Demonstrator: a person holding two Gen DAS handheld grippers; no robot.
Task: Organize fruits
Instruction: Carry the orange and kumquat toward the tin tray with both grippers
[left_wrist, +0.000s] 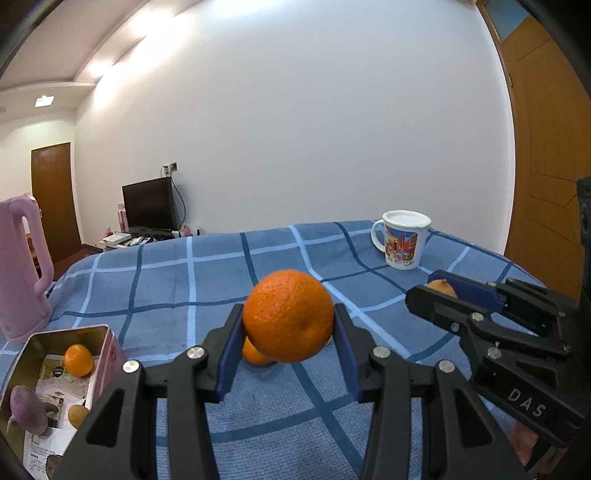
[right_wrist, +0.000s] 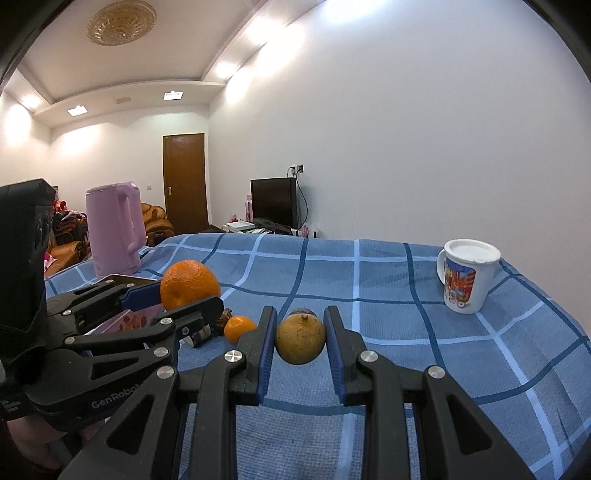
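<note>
My left gripper (left_wrist: 289, 312) is shut on a large orange (left_wrist: 288, 321), held a little above the blue checked cloth; the right wrist view shows the same orange (right_wrist: 190, 284) at the left. A brownish-yellow round fruit (right_wrist: 300, 341) sits clamped in my right gripper (right_wrist: 301, 314), which is shut on it. A small orange (right_wrist: 238, 328) lies on the cloth between the two grippers, with a dark fruit (right_wrist: 223, 319) beside it. At lower left an open pink tin (left_wrist: 107, 343) holds another orange (left_wrist: 78, 360), a purple fruit (left_wrist: 27, 408) and a brown fruit (left_wrist: 78, 415).
A pink kettle (left_wrist: 22, 266) stands at the table's left edge behind the tin. A printed white mug (left_wrist: 402, 240) with a lid stands at the far right corner. The checked cloth (right_wrist: 369, 295) drops off at the far and right edges.
</note>
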